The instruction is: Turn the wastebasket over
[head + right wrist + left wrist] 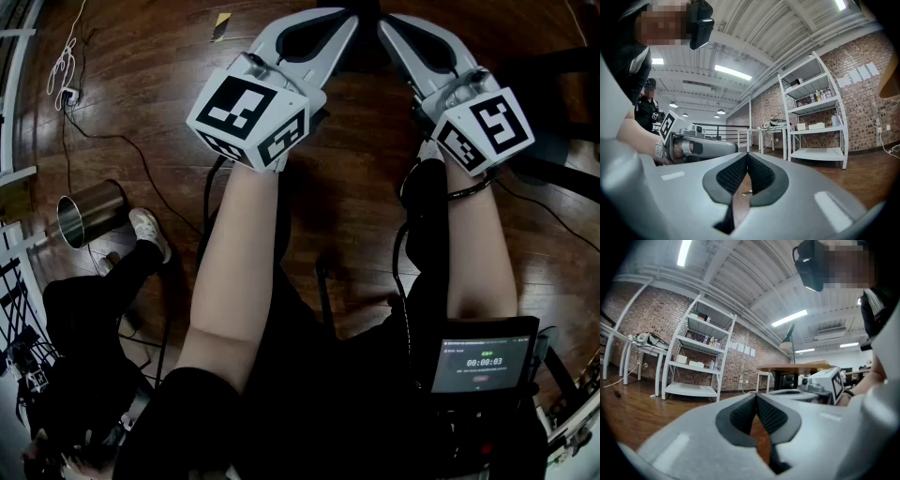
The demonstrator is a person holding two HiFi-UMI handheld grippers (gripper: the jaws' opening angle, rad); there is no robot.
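The wastebasket [91,213] is a shiny metal cylinder on the wooden floor at the far left of the head view. Its open mouth faces lower left, and I cannot tell whether it stands or lies. Neither gripper view shows it. My left gripper [351,13] and right gripper [385,20] are held out level side by side over the floor, well to the right of the basket. Both are shut with nothing between the pads. The left gripper [755,395] has its tips touching, and so does the right gripper [747,153].
Another person's leg and white shoe [149,232] are right beside the basket. A cable and plug strip [66,94] lie on the floor behind it. White shelving [700,357] stands against a brick wall, a round table [797,367] nearby. A timer screen [483,362] hangs at my waist.
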